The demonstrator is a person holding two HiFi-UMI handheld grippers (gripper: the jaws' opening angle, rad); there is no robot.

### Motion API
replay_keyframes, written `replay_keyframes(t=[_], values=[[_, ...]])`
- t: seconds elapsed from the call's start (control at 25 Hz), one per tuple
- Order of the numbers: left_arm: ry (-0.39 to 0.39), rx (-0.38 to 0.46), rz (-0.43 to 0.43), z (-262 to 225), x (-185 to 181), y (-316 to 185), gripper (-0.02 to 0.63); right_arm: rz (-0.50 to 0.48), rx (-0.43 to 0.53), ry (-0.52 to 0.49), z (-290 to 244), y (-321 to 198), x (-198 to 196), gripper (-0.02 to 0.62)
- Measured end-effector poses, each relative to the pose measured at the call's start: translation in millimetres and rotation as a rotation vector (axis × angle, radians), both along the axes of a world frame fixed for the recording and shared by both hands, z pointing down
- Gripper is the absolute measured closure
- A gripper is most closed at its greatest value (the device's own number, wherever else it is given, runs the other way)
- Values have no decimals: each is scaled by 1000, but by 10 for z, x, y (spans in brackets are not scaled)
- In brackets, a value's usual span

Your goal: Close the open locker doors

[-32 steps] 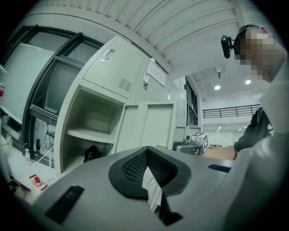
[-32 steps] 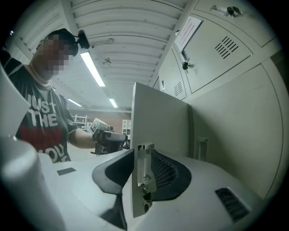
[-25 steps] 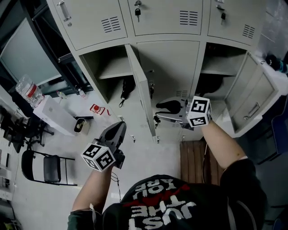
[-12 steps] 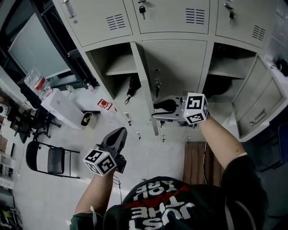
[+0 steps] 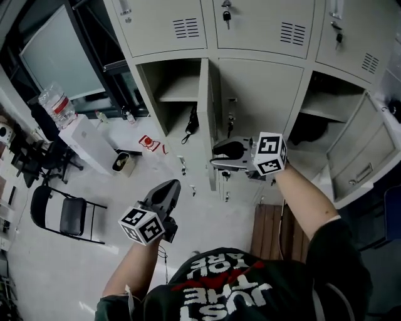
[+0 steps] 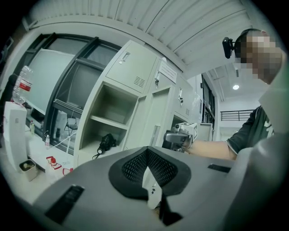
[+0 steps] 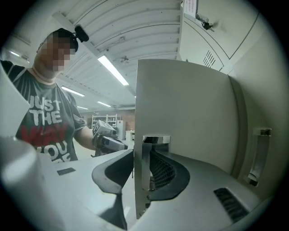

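Clamping right gripper (image 5: 214, 158) on the free edge of an open door (image 5: 206, 113) in the lower row of the lockers (image 5: 263, 25); w/ jaws just closed in further, door edge btwn them, a pad against each face; chrome handle (image 7: 156, 140) right at the jaw tips in the right gripper view. Seen edge-on from the head view, standing out from the locker front btwn its own compt (image 5: 172, 78) and the shut mid door (image 5: 266, 100); shelf inside the compt, black item w/ a strap (image 5: 191, 122) below it, hanging or lying, can't tell which. Holding left gripper (image 5: 168, 188) lower and well apart from the right one, over bare floor (image 5: 207, 219), short of the lockers; jaws together, nothing btwn them; marker cube toward the body. Second open door (image 5: 362, 168) at the head view's right, swung wide; dark shape (image 5: 308, 130) inside its compt, too dim to name. Top row all shut, w/ a key (image 5: 226, 17) in the mid lock. Off to the head view's left: folding chair (image 5: 62, 216), white box (image 5: 88, 147), water bottle (image 5: 55, 105). Slatted wood panel (image 5: 270, 232) on the floor below the right forearm.
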State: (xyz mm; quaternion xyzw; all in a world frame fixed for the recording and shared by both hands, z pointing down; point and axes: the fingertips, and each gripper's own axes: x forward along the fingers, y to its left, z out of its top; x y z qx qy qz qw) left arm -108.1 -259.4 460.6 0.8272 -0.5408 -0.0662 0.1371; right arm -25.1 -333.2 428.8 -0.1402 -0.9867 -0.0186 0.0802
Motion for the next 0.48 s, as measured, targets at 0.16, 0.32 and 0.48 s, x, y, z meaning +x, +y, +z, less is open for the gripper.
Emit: replay_keyframes(t=[0.16,0.32,0.48], values=[[12,9,5,33,-230,16,598,10,20,17,15,36,-250,471],[23,13,22,53,-546,-17,598,25,45,42,25,50,-557,477],[19,19,58,35,-871,-70,598,67,53,57,41,24,-873,485]])
